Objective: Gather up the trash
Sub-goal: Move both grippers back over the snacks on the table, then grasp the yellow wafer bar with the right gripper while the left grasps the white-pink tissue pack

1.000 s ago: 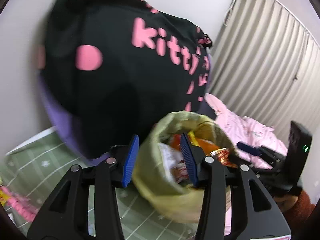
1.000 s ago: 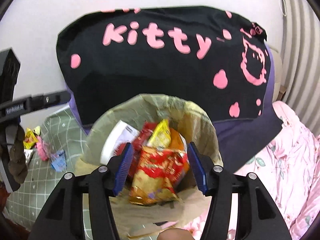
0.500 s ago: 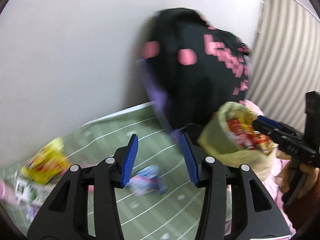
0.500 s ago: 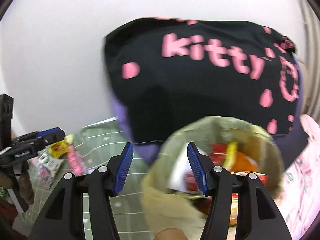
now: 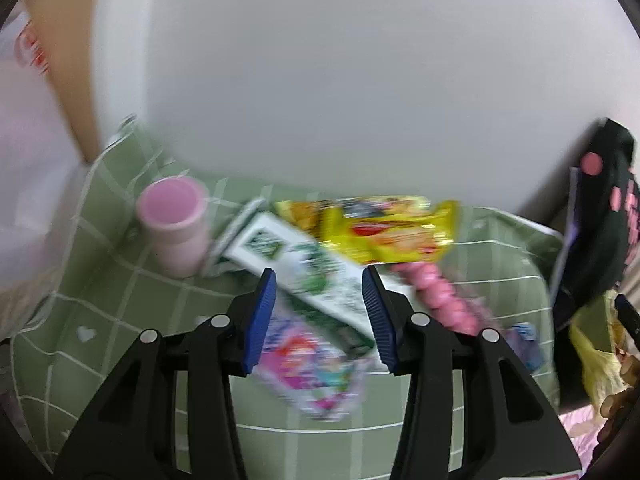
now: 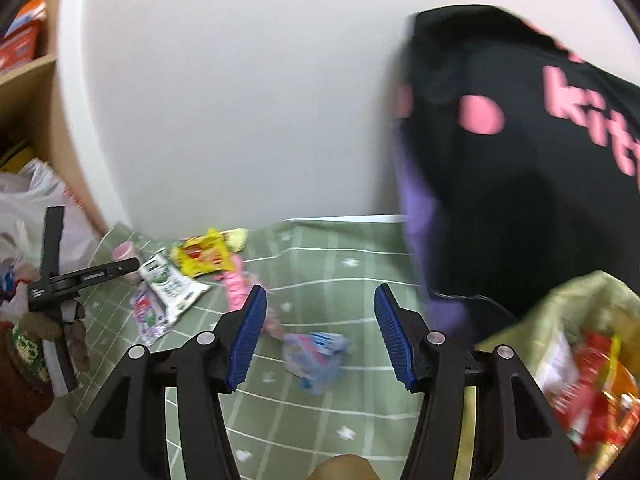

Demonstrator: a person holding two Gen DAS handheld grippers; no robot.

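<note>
Litter lies on a green checked cloth (image 5: 120, 304): a yellow snack packet (image 5: 384, 232), a white and green wrapper (image 5: 304, 276), a pink wrapper (image 5: 436, 300), a pink and purple packet (image 5: 316, 372) and a blue wrapper (image 6: 316, 356). My left gripper (image 5: 320, 316) hovers open just above the white and green wrapper, with nothing between its pads. In the right wrist view my right gripper (image 6: 320, 336) stands open over the blue wrapper, holding nothing. The yellow-green trash bag (image 6: 580, 340), full of wrappers, sits at the lower right. At the left of that view is the left gripper (image 6: 128, 267).
A pink cup (image 5: 172, 232) stands upright on the cloth, left of the litter. A black cushion with pink letters (image 6: 520, 160) leans on the white wall to the right. A wooden shelf (image 6: 24, 92) and a white plastic bag (image 6: 24, 200) are at the far left.
Both views have swung left, away from the bag and cushion, onto the litter on the green cloth. The left gripper has dropped close over the wrappers. Neither gripper's jaws have changed.
</note>
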